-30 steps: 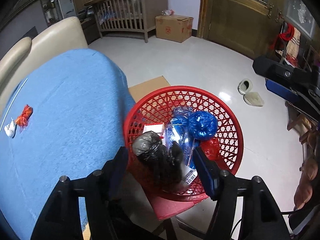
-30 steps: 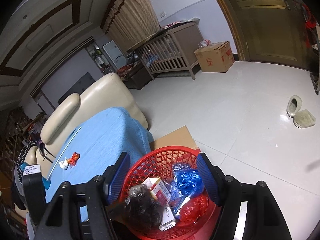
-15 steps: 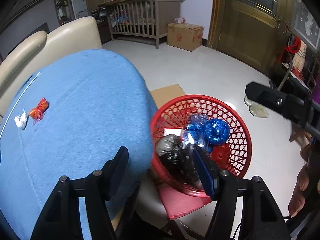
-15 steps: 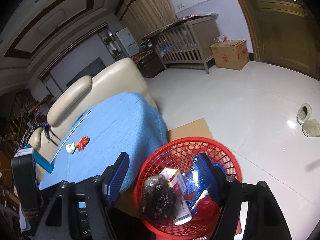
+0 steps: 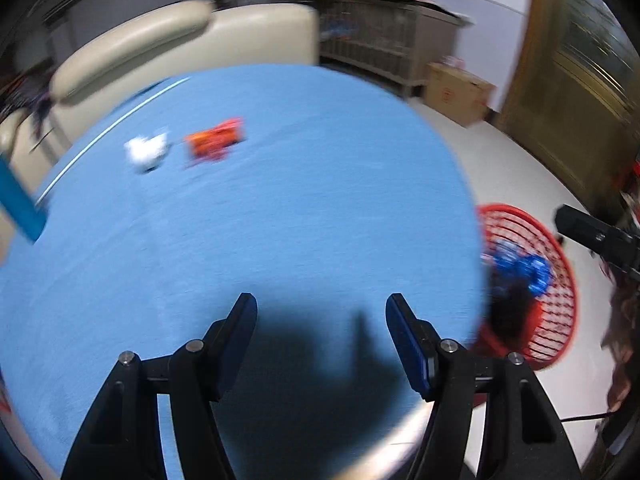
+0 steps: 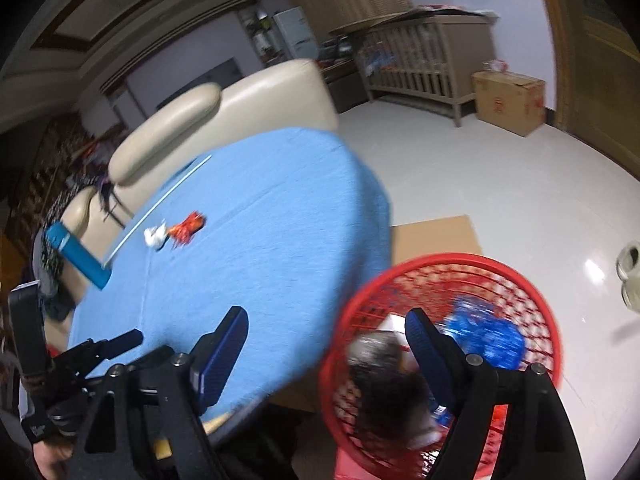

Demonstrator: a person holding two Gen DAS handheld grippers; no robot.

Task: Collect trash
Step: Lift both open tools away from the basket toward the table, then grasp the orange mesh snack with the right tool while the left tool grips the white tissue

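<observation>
An orange-red wrapper point(image 5: 214, 141) and a white crumpled scrap point(image 5: 146, 150) lie side by side on the blue-covered table point(image 5: 280, 208); they also show in the right wrist view, the wrapper point(image 6: 186, 227) and the scrap point(image 6: 155, 236). A red mesh basket point(image 6: 548, 320) holds a black bag point(image 6: 384, 384), blue plastic point(image 6: 486, 334) and other trash beside the table; it also shows in the left wrist view point(image 5: 560, 280). My left gripper point(image 5: 322, 306) is open and empty over the table. My right gripper point(image 6: 326, 320) is open and empty, above the table edge and basket.
A blue box point(image 6: 78, 254) and a thin white rod point(image 6: 160, 206) lie on the table's far side. A cream sofa point(image 6: 240, 108) stands behind it. Flat cardboard point(image 6: 434, 236) lies on the floor by the basket. A crib point(image 6: 420, 56) and carton point(image 6: 510, 102) stand far back.
Both grippers have swung left, away from the basket and over the blue table. The wrapper and scrap now sit nearer the middle of the left wrist view. The views are blurred by motion.
</observation>
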